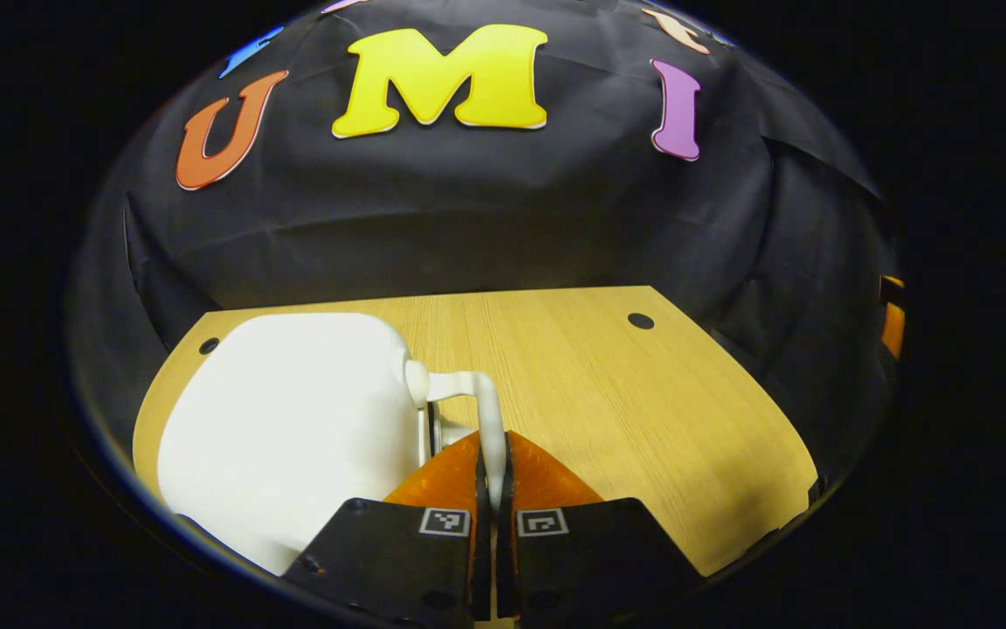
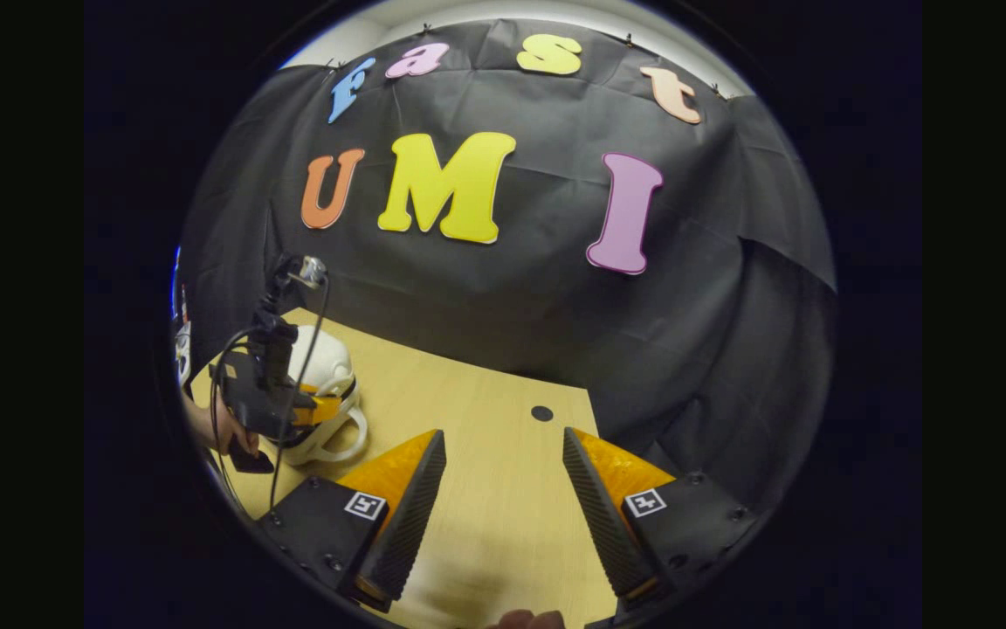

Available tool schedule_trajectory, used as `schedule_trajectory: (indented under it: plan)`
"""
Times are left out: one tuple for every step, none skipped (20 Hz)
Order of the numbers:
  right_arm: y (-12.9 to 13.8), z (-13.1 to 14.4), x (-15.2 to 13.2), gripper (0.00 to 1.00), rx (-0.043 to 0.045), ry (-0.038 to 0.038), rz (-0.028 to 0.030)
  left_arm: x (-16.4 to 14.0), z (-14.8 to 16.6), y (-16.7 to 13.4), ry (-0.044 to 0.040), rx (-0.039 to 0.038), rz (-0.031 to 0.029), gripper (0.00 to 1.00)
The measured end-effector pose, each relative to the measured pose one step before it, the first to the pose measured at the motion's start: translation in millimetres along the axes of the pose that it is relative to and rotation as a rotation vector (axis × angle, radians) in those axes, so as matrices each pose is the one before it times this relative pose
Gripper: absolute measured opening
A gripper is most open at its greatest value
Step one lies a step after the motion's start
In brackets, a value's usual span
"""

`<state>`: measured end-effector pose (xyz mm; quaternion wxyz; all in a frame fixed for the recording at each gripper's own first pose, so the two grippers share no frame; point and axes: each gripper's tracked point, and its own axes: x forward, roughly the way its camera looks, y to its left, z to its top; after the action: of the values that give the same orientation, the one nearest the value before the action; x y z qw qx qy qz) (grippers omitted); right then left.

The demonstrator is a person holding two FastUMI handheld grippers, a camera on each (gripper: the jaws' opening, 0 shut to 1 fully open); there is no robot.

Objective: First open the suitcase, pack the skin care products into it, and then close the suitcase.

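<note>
Left gripper view: left tool [image 1: 492,476] clenched on the white suitcase's [image 1: 293,428] thin handle [image 1: 485,402], at nine o'clock on the worktop [image 1: 608,393]. Shell looks rigid, smooth, probably light. Right tool [image 2: 503,489] released.

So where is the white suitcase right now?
In the left gripper view the white suitcase sits on the wooden table at lower left, the left gripper shut on its handle.

The suitcase [image 1: 293,428] rests on the tabletop [image 1: 643,411], toward its left part in the left gripper view. The suitcase's handle [image 1: 481,411] sticks out from its right side. The left gripper [image 1: 492,476] sits right of the suitcase, its fingers [image 1: 446,476] pressed on that handle.

In the right gripper view the suitcase [image 2: 321,367] lies far left, and the right gripper [image 2: 503,489] hangs well apart to its right, over bare tabletop [image 2: 503,524].
</note>
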<state>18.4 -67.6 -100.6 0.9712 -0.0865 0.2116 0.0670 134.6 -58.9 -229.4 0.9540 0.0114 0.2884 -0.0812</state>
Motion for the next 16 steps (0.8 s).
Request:
schedule_trajectory:
  plan:
    - [-2.01, -1.67, -0.45, 0.8, -0.00145, 0.00425, -0.00246, 5.27, -4.71, -1.48, 0.01318, -0.00655, 0.00181, 0.06]
    - [-1.7, 0.53, -0.54, 0.81, -0.0023, 0.00231, -0.00399, 4.7, -6.38, -1.74, 0.0133, -0.0116, 0.01163, 0.08]
    - [0.07, -0.8, -1.06, 0.81, -0.00134, 0.00196, -0.00086, 0.09, 0.88, -2.35, -0.00446, 0.00432, 0.00659, 0.11]
    - [0.87, 0.23, 0.6, 0.79, -0.00413, -0.00041, 0.00169, -0.11, -1.69, -9.33, 0.00371, -0.00439, -0.03388, 0.13]
    - [1.52, 0.24, 0.09, 0.81, -0.00128, 0.00017, 0.00192, -1.4, 1.15, -12.44, 0.00004, -0.0288, -0.05138, 0.2]
    - [4.81, 4.11, 1.16, 0.81, 0.00015, -0.0073, 0.00703, -7.75, 4.8, -5.58, -0.01794, -0.00294, 0.00345, 0.36]
    - [3.32, 6.15, -0.4, 0.81, 0.00096, -0.01382, 0.00309, -7.02, 11.67, -3.17, -0.03345, 0.01377, 0.0057, 0.57]
    - [3.63, 4.2, -0.01, 0.81, 0.00237, -0.00989, 0.00443, -7.09, 10.93, -1.46, -0.03635, 0.00702, 0.00191, 0.83]
    - [5.24, 3.13, 1.18, 0.81, 0.00057, -0.00763, 0.00683, -10.49, 13.72, -2.25, -0.03687, 0.00471, 0.00047, 0.76]
    - [5.33, 4.78, 1.19, 0.8, 0.00014, -0.00816, 0.0084, -8.81, 12.89, -0.99, -0.03971, 0.00686, 0.00451, 0.83]
    - [8.62, 7.88, 1.77, 0.81, 0.00266, -0.01818, 0.01129, -13.72, 21.17, 4.82, -0.06069, 0.0099, 0.02642, 0.89]
    - [5.61, 8.47, 0.36, 0.81, 0.00789, -0.01849, 0.00713, -9.27, 13.93, 4.67, -0.03164, 0.00385, 0.01671, 0.9]
    - [6.43, 8.14, 0.28, 0.81, 0.00871, -0.02178, 0.00945, -7.91, 13.39, 3.34, -0.03136, -0.00181, 0.01379, 0.93]
    - [5.49, 9.46, 0.91, 0.81, 0.00505, -0.02295, 0.00554, -8.28, 16.5, 6.76, -0.03542, -0.0011, 0.01517, 0.93]
    - [6.17, 14.85, 1.74, 0.8, 0.0059, -0.03488, 0.00291, -16.95, 33.11, 13.61, -0.07182, -0.00102, 0.02172, 0.93]
    - [8.06, 22.5, 3.17, 0.81, 0.01656, -0.05505, -0.00585, -9.8, 24.77, 12.33, -0.05408, -0.00563, 0.0172, 0.93]
